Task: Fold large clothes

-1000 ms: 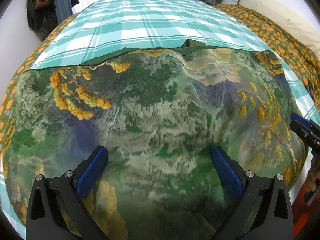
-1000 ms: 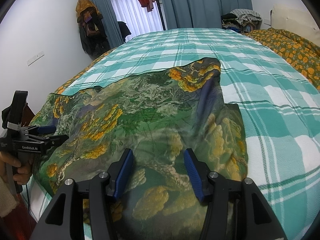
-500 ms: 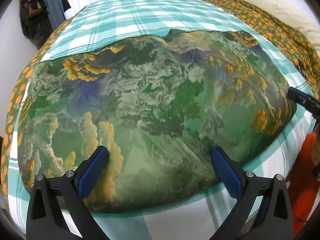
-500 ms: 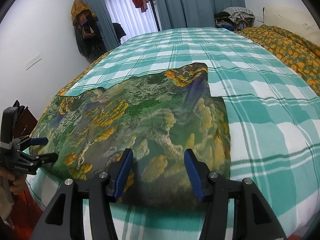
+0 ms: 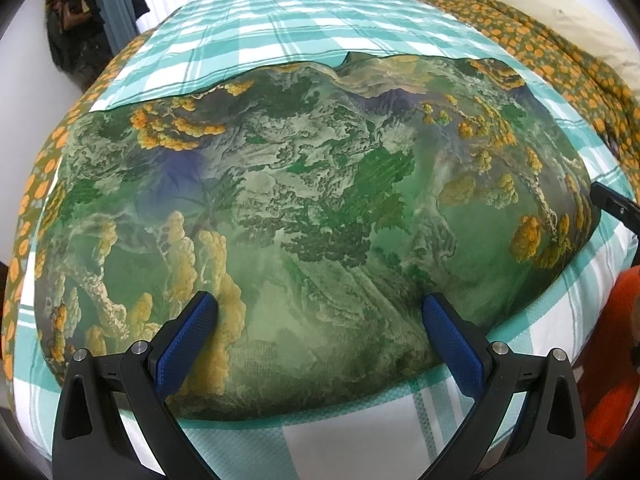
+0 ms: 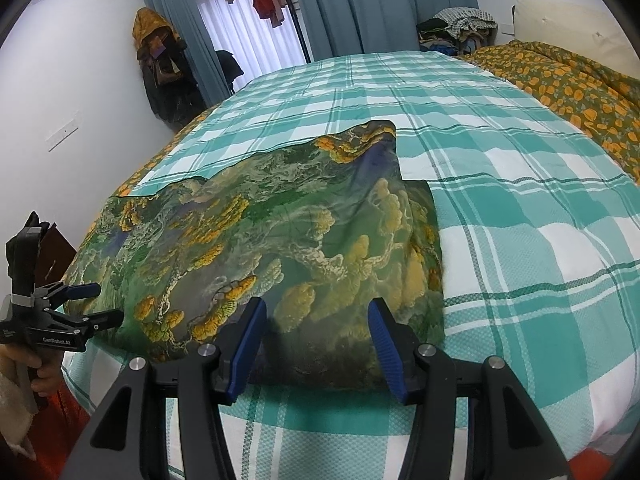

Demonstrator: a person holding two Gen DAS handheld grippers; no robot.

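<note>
A large green garment (image 5: 312, 208) printed with mountains and orange-yellow trees lies folded flat on the bed, its near edge by the bed's front edge. It also shows in the right wrist view (image 6: 280, 240). My left gripper (image 5: 320, 312) is open and empty, hovering above the garment's near edge. My right gripper (image 6: 316, 320) is open and empty, above the garment's near right corner. The left gripper also shows from the side in the right wrist view (image 6: 94, 304), open, at the garment's left end. The right gripper's tip shows at the right edge of the left wrist view (image 5: 612, 206).
The garment rests on a teal and white checked bedspread (image 6: 500, 208). An orange-flowered quilt (image 6: 568, 80) lies along the right side. Blue curtains (image 6: 380, 4), hanging clothes (image 6: 160, 60) and a clothes pile (image 6: 460, 28) stand beyond the bed.
Both grippers pulled back toward the bed's near edge and rose. The garment, billowed up a second ago, has settled flat on the bed. Both grippers stayed open.
</note>
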